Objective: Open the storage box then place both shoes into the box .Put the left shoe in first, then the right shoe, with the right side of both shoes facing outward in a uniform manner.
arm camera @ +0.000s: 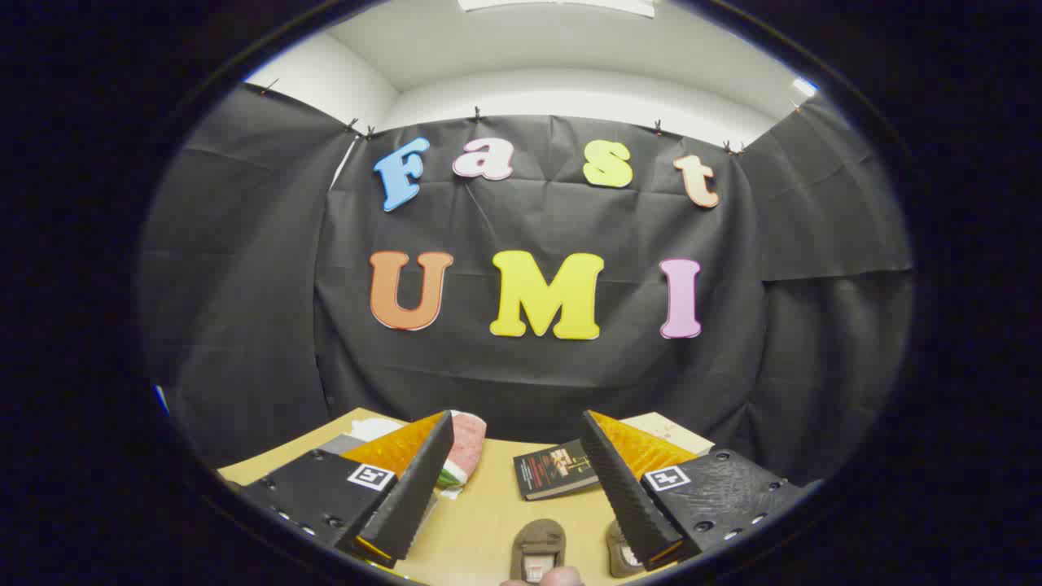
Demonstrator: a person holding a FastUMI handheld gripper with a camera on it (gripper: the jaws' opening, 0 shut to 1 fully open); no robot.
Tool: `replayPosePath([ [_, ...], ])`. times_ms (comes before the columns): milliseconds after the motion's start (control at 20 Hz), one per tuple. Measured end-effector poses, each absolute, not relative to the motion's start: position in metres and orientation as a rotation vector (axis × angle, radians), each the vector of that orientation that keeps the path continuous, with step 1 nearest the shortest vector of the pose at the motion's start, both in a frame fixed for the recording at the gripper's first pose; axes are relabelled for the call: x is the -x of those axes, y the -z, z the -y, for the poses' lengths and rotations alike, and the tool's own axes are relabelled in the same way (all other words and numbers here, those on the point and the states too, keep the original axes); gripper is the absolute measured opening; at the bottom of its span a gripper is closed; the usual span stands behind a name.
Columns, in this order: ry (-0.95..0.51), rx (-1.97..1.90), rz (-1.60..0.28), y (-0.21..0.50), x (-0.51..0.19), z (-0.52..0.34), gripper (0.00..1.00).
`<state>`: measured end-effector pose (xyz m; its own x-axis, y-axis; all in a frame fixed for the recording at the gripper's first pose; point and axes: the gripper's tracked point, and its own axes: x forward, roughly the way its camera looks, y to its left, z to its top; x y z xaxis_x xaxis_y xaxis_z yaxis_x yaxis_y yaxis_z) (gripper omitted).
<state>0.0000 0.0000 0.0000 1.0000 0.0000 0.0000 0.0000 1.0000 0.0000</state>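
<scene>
Shoes (538, 551) sit low between my fingers, two brownish ones side by side on the tan table (488, 521), neither yet in any box. My gripper (517, 427) is spread wide, grasping nothing. I see no storage box ahead, so I judge nothing is done yet. A dark book (556, 470) lies just beyond the shoes, and a pink bundle (464, 452) rests by one finger.

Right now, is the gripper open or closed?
Open. The gripper has its two fingers spread wide apart with bare table between them, holding nothing; two shoes lie just below them.
</scene>
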Motion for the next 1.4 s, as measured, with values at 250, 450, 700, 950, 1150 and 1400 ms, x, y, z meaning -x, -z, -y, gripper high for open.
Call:
replayPosePath([
  [250, -0.010, -0.001, -0.002, -0.001, -0.006, -0.002, 0.95],
  [450, -0.011, 0.012, 0.012, -0.006, -0.005, -0.004, 0.95],
  [700, -0.002, -0.011, 0.014, -0.008, -0.002, 0.003, 0.95],
  [950, 0.003, -0.023, 0.010, -0.009, 0.000, 0.007, 0.95],
  [1150, -0.011, -0.035, -0.004, -0.004, -0.001, 0.004, 0.95],
  [1400, -0.027, -0.048, -0.020, 0.004, -0.002, -0.002, 0.95],
])
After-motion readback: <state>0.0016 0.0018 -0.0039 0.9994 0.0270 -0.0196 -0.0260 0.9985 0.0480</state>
